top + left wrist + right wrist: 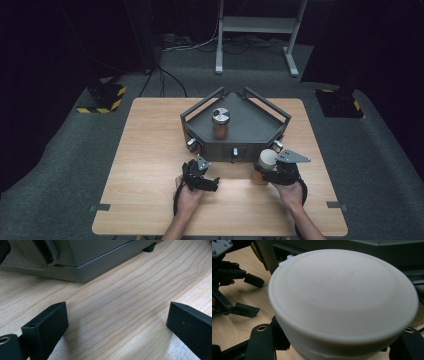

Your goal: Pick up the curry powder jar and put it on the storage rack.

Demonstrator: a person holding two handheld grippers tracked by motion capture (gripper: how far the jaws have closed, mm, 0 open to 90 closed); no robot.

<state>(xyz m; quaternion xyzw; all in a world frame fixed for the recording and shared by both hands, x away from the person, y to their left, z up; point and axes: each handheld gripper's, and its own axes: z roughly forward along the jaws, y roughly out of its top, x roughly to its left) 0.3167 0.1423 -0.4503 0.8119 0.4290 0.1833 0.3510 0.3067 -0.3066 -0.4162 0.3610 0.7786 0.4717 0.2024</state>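
Note:
A jar with a white lid (267,159) and amber body stands on the wooden table (150,150), just in front of the right front corner of a grey five-sided stand (250,125). My right gripper (264,175) is shut on this jar. In the right gripper view the white lid (342,300) is close up, with black fingers (262,342) showing beneath it. A second jar with a metal lid (220,124) stands on top of the stand. My left gripper (210,176) hovers open over bare wood before the stand's front, its jaws wide apart (117,315) with nothing between them.
The stand's grey base (87,267) lies just ahead of the left gripper. Small metal-capped pieces (192,144) sit along its front face. The left gripper (255,296) is a short way to the left of the held jar. Beyond the table stand a white frame (257,30) and striped floor blocks (105,97).

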